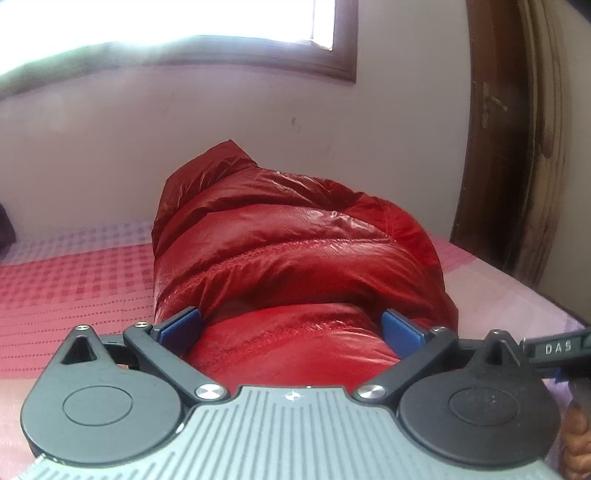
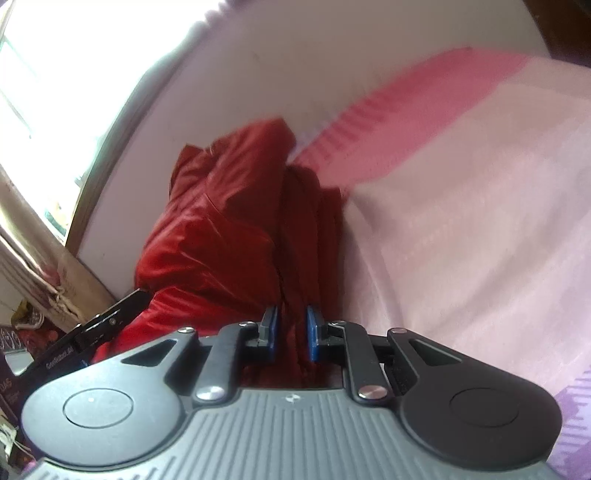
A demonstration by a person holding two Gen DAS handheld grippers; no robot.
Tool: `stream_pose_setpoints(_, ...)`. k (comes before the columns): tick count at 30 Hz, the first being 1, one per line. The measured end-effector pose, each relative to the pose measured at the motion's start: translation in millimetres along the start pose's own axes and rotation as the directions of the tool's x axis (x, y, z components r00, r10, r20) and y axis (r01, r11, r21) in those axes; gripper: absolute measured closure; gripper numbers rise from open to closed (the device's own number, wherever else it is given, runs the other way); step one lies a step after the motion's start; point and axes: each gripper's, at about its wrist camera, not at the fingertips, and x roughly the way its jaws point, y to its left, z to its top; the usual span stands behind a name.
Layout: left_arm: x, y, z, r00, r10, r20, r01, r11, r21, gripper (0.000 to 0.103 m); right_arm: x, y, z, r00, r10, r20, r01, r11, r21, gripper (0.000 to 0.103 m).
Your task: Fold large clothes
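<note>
1. A window (image 1: 166,22) glows over the pale wall (image 1: 388,129) at the far edge of the bed, its wooden frame running along the top left of the left wrist view.
2. The bed (image 1: 74,288) carries a pink checked cover that fades to pale pink and lilac toward the right edge.
3. A red puffer jacket (image 1: 288,251), shiny and quilted, lies bunched in a rounded heap on the bed, near its far edge and close to the wall; its top rises to a blunt peak.
4. The left gripper (image 1: 291,325) has its jaws wide apart, with a thick roll of the jacket lying between the blue pads (image 1: 184,325). Whether the pads press on the cloth cannot be told; they stand at either flank of the roll.
5. A dark wooden door frame (image 1: 517,147) stands at the right, past the far right corner of the bed.
6. In the right wrist view, which is rolled and blurred, the right gripper (image 2: 291,332) has its jaws narrow, pinching a thin fold of the red jacket between the blue pads.
7. Part of the other gripper's black body shows at that view's lower left, touching the jacket.
</note>
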Motion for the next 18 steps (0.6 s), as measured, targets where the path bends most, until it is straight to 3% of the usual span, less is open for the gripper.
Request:
stream_pose_setpoints(4,3.4,0.3,-1.3,1.000,0.009,-0.012,-0.009,1.000,0.004,0.000,-2.8,9.6,14.2,1.000,-0.021,0.010,0.022,0.997,-0.077,0.083)
stream_pose_setpoints(6,4.9,1.1,-0.3,1.000,0.007,-0.016,-0.007,1.000,0.003,0.000,-5.5,16.2,21.1,0.999,-0.035,0.015,0.037,0.992,-0.123,0.071)
stream_pose_setpoints(7,4.8,1.3,-0.4,1.000,0.006,-0.015,-0.006,1.000,0.003,0.000,-6.2,18.2,24.5,0.999,-0.038,0.024,0.041,0.991,-0.131,0.042)
stream_pose_setpoints(8,5.3,1.1,-0.1,1.000,0.007,-0.015,-0.007,1.000,0.003,0.000,-5.6,19.2,27.1,0.999,-0.041,0.034,0.045,0.990,-0.131,0.006)
stream_pose_setpoints(9,5.7,0.3,-0.1,1.000,0.008,-0.015,-0.008,1.000,0.003,0.000,-6.2,19.8,29.2,0.998,-0.037,0.050,0.043,0.991,-0.129,0.000)
stream_pose_setpoints(11,6.2,-0.6,-0.7,1.000,0.008,-0.013,-0.008,1.000,0.002,0.000,-2.1,20.1,36.2,0.999,-0.012,0.049,0.019,0.991,-0.132,0.000)
stream_pose_setpoints(15,7.3,-1.0,-0.6,1.000,0.005,-0.012,-0.005,1.000,0.005,0.000,26.7,15.1,47.4,0.997,0.055,-0.056,-0.062,0.989,-0.134,0.000)
stream_pose_setpoints(18,7.9,-0.3,-1.9,1.000,0.006,-0.009,-0.006,1.000,0.004,0.000,58.1,-5.9,51.8,0.982,0.117,-0.146,-0.124,0.991,-0.045,0.000)
